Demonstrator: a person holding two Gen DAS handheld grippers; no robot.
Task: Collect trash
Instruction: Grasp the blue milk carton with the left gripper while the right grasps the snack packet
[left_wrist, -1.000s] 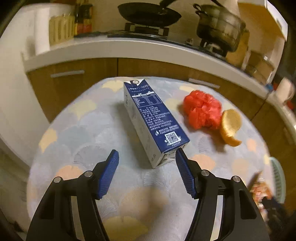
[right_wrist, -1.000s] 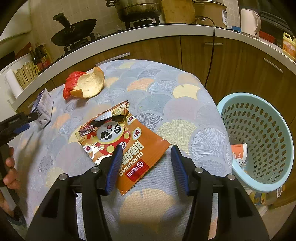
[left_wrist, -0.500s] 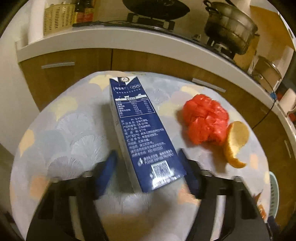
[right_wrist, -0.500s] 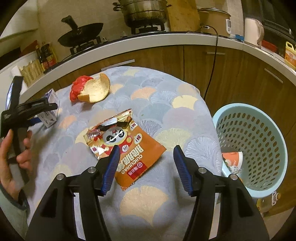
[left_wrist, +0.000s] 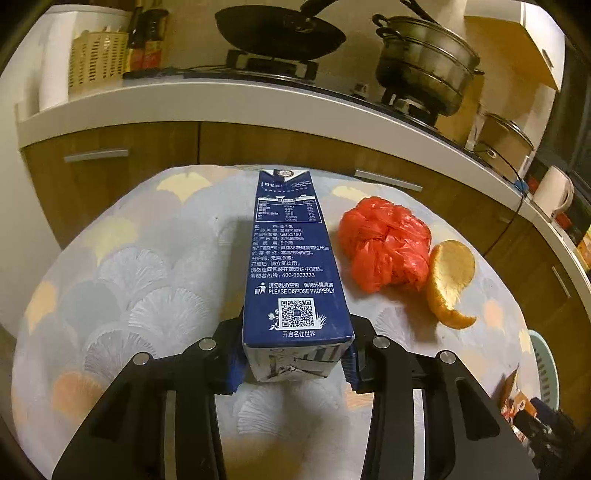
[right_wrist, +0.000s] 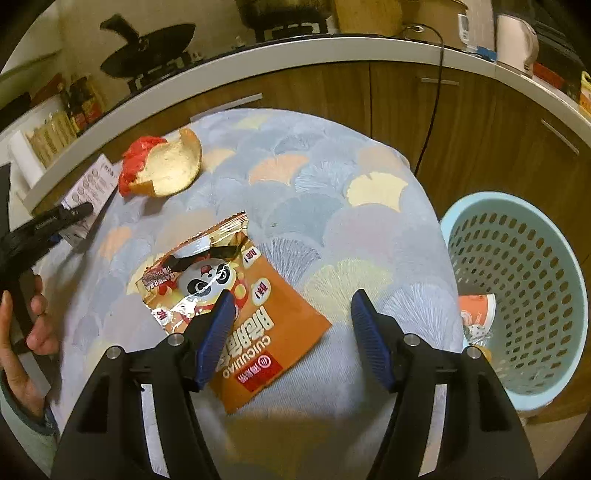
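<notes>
A dark blue milk carton (left_wrist: 291, 258) lies on the table with its near end between the blue pads of my left gripper (left_wrist: 295, 343). The jaws are closing and both pads sit against the carton's sides. A crumpled red plastic bag (left_wrist: 384, 243) and a piece of citrus peel (left_wrist: 448, 280) lie to its right. My right gripper (right_wrist: 291, 299) hovers over an orange snack bag (right_wrist: 258, 321); its jaws are opening and hold nothing. The left finger hangs above the bag. My left gripper (right_wrist: 55, 218) and the carton (right_wrist: 92, 184) show at the far left of the right wrist view.
A light blue perforated basket (right_wrist: 509, 197) stands on the floor to the right of the table and holds a paper cup (right_wrist: 476, 310). The round table carries a fan-patterned cloth (right_wrist: 332, 184). Behind it run wooden cabinets and a white counter with a pan and a pot.
My left gripper has moved forward around the carton's near end and its jaws have narrowed onto it. The right gripper's jaws have spread wider above the snack bag.
</notes>
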